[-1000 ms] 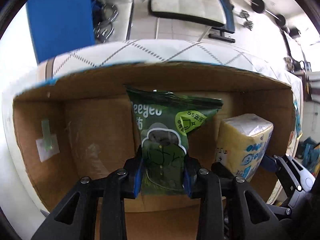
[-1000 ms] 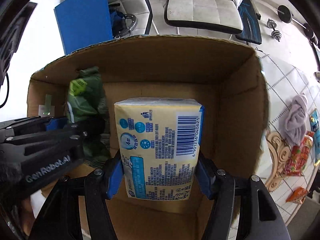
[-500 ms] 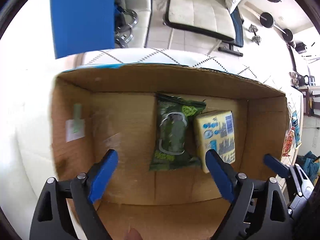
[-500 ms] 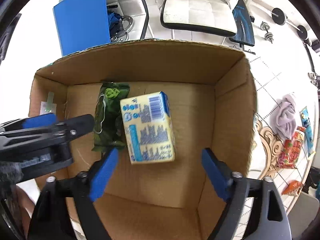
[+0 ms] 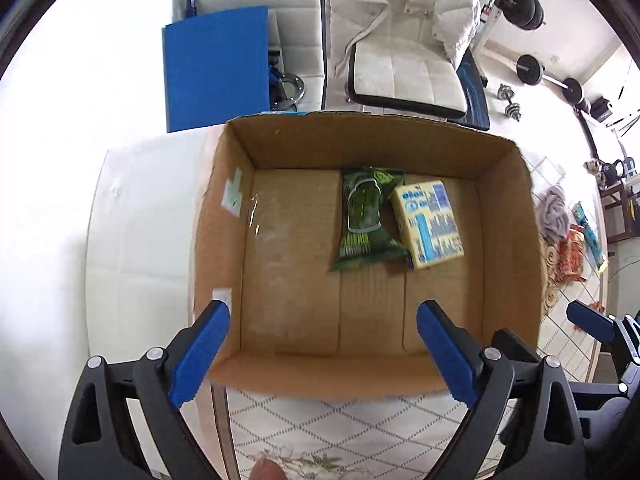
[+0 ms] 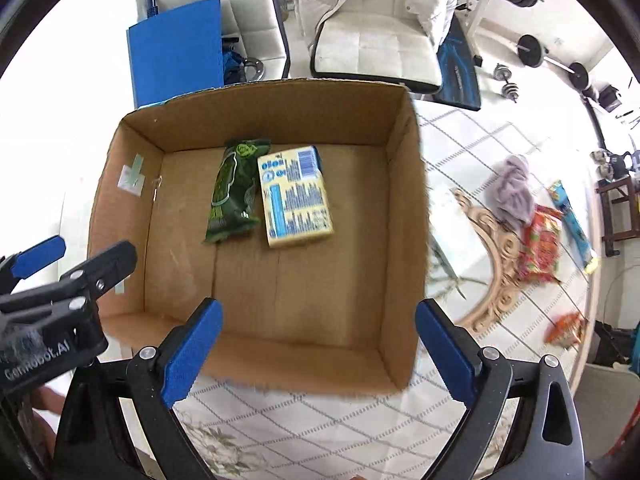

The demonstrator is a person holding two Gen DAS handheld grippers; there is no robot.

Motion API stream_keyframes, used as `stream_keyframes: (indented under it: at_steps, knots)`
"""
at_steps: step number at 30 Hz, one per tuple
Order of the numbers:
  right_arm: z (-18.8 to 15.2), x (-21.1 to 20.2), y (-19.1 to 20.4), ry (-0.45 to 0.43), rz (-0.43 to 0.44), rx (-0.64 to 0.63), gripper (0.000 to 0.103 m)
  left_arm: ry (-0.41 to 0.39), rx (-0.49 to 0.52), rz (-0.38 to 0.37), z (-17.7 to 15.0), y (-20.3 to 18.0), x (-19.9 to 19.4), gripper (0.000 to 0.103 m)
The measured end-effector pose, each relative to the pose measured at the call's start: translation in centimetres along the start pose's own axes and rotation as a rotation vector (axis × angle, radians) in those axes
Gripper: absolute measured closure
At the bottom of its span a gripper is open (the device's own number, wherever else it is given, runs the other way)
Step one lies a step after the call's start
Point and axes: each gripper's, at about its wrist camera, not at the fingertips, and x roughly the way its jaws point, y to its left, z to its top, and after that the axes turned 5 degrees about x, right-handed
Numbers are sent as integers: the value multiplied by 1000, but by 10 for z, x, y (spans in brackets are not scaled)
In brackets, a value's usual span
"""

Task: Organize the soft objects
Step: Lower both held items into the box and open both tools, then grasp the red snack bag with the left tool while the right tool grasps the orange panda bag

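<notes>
A green snack bag (image 5: pixel 366 220) (image 6: pixel 234 190) and a yellow tissue pack (image 5: pixel 428 220) (image 6: pixel 294 198) lie side by side on the floor of an open cardboard box (image 5: pixel 360 136) (image 6: pixel 280 98). My left gripper (image 5: pixel 322 354) is open and empty, above the box's near edge. My right gripper (image 6: pixel 316 354) is open and empty, also above the near edge. A purple-grey cloth (image 6: pixel 512 192), a red snack bag (image 6: pixel 540 246), a blue packet (image 6: pixel 570 220) and an orange packet (image 6: pixel 566 326) lie on the table to the right of the box.
The box stands on a table with a white quilted cover (image 6: pixel 460 132). Behind it are a blue board (image 5: pixel 216 68), a white chair with a jacket (image 5: pixel 404 40) and dumbbells (image 5: pixel 552 76). The left gripper's body (image 6: pixel 52 300) shows at the right view's left edge.
Both grippers opened and dropped the green bag and the tissue pack into the box, then pulled up and back to above the near edge.
</notes>
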Motion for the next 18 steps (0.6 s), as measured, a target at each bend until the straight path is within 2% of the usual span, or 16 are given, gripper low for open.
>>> stream_keyframes:
  at_steps: [9,18]
  knots:
    - [-53,-71,-8,-90,22,0,4,-119,-8,10,-50,-3,-74,7]
    - [-79,-109,-25,-112,96,16,4,-141,-3,-19,-66,-16,-106,7]
